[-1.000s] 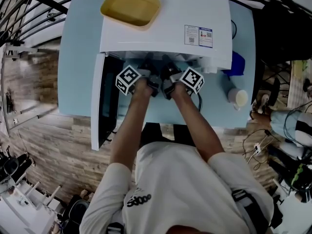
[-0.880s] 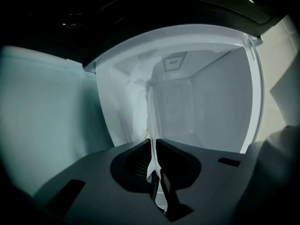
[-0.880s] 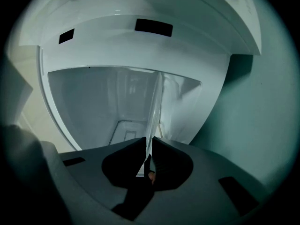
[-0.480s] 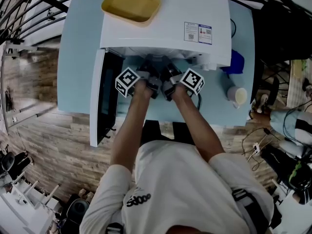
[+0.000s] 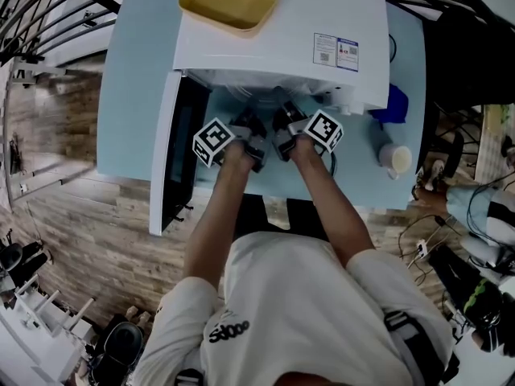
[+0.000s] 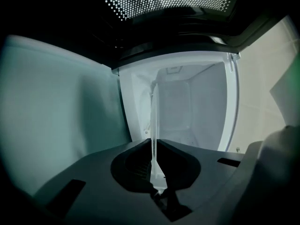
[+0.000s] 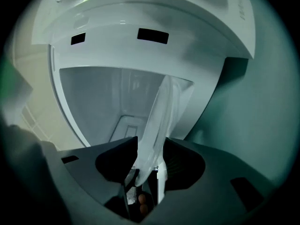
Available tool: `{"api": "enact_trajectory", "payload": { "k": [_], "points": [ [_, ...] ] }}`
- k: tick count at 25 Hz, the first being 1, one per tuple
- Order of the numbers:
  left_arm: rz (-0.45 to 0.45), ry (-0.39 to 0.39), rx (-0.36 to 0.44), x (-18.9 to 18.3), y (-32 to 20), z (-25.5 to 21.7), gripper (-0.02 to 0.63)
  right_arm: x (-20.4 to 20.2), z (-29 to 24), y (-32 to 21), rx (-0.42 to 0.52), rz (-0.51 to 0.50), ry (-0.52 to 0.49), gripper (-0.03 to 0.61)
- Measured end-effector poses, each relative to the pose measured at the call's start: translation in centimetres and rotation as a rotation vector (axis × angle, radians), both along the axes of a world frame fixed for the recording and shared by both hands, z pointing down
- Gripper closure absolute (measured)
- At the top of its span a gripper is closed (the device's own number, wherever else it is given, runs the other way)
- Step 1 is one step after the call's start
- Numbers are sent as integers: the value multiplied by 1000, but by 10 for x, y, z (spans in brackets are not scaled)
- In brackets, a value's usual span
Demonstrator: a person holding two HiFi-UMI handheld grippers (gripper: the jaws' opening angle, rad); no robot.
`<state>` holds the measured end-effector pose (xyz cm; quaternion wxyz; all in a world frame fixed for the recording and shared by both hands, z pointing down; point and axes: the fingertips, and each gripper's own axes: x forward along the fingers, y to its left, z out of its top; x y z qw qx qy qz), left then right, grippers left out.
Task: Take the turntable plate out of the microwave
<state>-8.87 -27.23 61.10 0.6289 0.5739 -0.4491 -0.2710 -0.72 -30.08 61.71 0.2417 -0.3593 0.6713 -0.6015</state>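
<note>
The turntable plate (image 6: 153, 121) is seen edge-on in both gripper views, as a thin clear pane that runs from the jaws toward the open cavity of the microwave (image 5: 282, 47). In the left gripper view its edge stands straight up the picture; in the right gripper view the plate (image 7: 158, 118) leans toward the upper right. It is placed at the mouth of the microwave, with the white cavity behind it and the door (image 5: 171, 163) swung open to the left. The left gripper (image 6: 154, 146) is clamped on the plate's near rim, and its jaws have just been drawn slightly tighter on it. The jaws of the right gripper (image 7: 151, 146) have just been opened; the plate is still between them, but a gap is seen on either side. In the head view both grippers are held side by side at the opening, over a pale blue table (image 5: 133, 95). A yellow tray (image 5: 228, 2) is set on top of the microwave.
</note>
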Motion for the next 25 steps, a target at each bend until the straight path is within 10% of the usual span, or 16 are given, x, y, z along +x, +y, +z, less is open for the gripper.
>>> {"api": "enact_trajectory", "payload": {
  "k": [18, 25],
  "points": [
    [66, -4, -19, -1, 63, -3, 575, 15, 4, -9, -19, 154, -251, 463],
    [124, 7, 0, 4, 80, 5, 574, 11, 17, -3, -88, 151, -220, 561]
  ]
}}
